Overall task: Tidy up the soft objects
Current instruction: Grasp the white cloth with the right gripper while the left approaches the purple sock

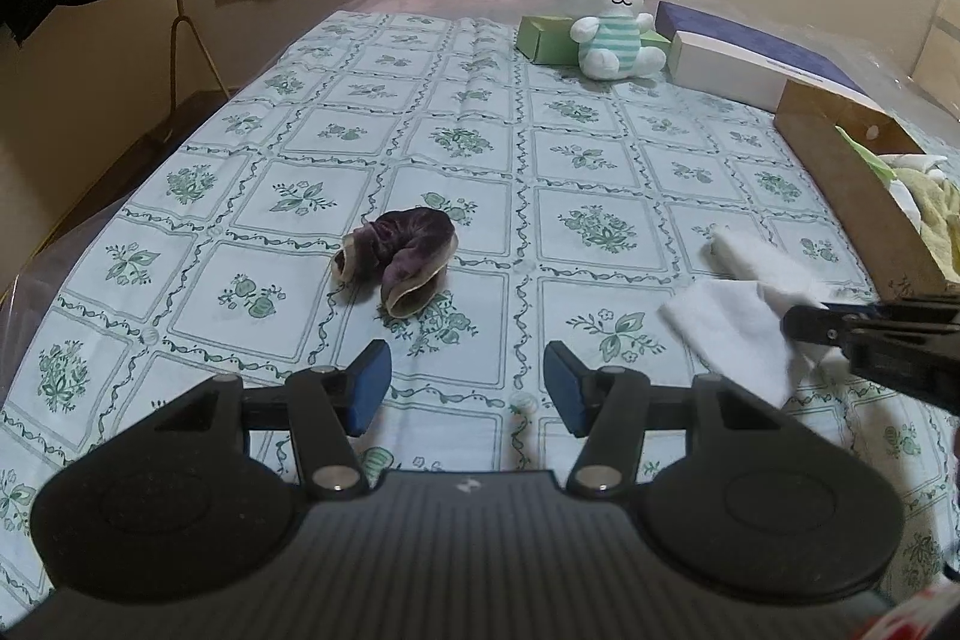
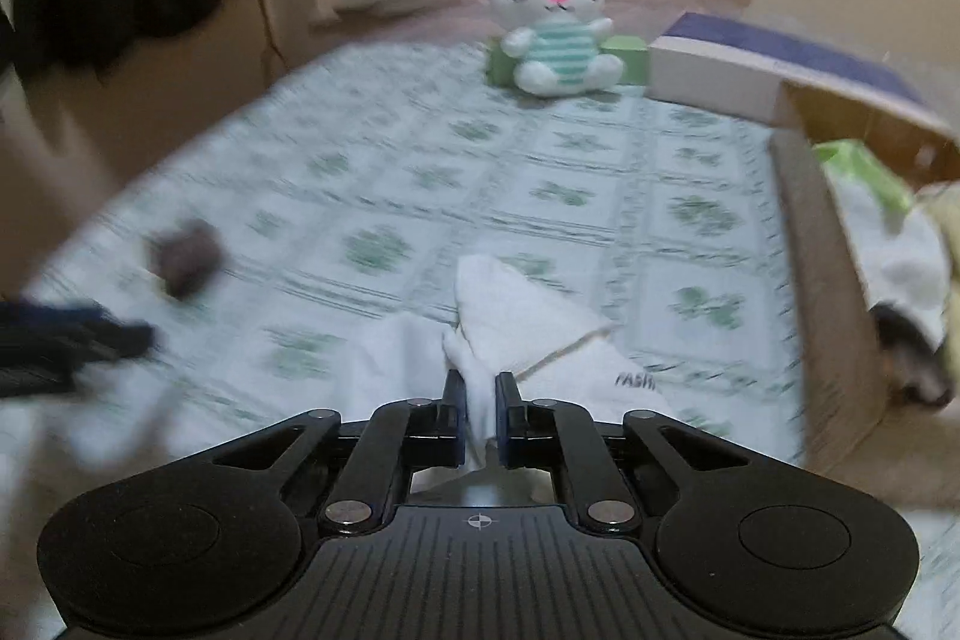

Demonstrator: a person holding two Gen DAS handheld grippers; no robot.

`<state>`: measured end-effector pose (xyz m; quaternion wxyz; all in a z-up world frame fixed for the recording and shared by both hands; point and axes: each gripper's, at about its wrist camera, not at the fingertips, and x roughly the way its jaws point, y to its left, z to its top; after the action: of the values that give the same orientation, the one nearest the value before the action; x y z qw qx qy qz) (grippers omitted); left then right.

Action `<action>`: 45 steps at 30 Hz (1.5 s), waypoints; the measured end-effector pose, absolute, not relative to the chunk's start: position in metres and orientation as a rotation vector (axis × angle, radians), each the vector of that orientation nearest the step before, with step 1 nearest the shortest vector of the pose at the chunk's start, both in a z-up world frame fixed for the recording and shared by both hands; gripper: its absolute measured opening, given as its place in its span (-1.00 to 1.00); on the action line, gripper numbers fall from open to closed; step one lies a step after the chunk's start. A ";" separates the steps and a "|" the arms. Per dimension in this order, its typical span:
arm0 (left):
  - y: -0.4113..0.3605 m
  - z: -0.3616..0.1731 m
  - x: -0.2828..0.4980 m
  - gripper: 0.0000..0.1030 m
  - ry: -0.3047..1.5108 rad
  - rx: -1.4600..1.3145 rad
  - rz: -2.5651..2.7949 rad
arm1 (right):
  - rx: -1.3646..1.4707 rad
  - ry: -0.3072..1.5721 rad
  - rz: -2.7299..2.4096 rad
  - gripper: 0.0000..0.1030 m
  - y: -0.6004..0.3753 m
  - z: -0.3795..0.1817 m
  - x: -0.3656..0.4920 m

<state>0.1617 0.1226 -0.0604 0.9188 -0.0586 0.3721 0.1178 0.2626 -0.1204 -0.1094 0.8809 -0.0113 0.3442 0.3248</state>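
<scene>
White socks (image 2: 516,316) sit pinched in the right gripper (image 2: 480,400), jaws narrow on one fold; lifting toward the box (image 2: 816,280) at three o'clock, the loose one may drop; left gripper (image 1: 468,382) jaws wide, empty.

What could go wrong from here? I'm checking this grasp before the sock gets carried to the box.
1. The right gripper pinches only a bunched fold of the white sock; the rest trails on the tablecloth and might slip free or drag.
2. The cardboard box already holds soft items, and its near wall could snag the hanging sock.
3. The left gripper is open and empty, short of the purple sock, which remains unsorted.
</scene>
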 end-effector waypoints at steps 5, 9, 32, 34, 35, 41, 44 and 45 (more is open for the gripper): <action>0.126 -0.057 0.155 0.04 0.758 -0.133 0.255 | 0.323 0.755 0.778 -0.82 -0.145 -0.086 0.248; 0.129 -0.053 0.149 0.04 0.750 -0.143 0.265 | 0.480 0.815 0.685 -0.82 -0.173 -0.095 0.256; 0.125 -0.060 0.147 0.04 0.771 -0.145 0.258 | 0.155 0.743 0.352 0.37 -0.200 -0.135 0.242; 0.127 -0.061 0.150 0.04 0.773 -0.149 0.261 | 0.161 0.736 0.346 0.37 -0.194 -0.134 0.245; 0.128 -0.061 0.151 0.04 0.773 -0.153 0.261 | 0.158 0.728 0.355 0.37 -0.190 -0.134 0.247; 0.134 -0.064 0.159 0.04 0.769 -0.141 0.266 | 0.043 0.674 0.411 -0.26 -0.147 -0.136 0.250; 0.141 -0.065 0.165 0.04 0.760 -0.130 0.274 | 0.010 0.652 0.434 -0.55 -0.132 -0.139 0.256; 0.143 -0.065 0.168 0.04 0.758 -0.126 0.279 | 0.015 0.656 0.448 -0.59 -0.129 -0.140 0.259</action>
<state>0.1678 0.1428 -0.0646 0.9177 -0.0611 0.3684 0.1356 0.2585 -0.1292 -0.1404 0.9222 0.0072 0.3192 0.2183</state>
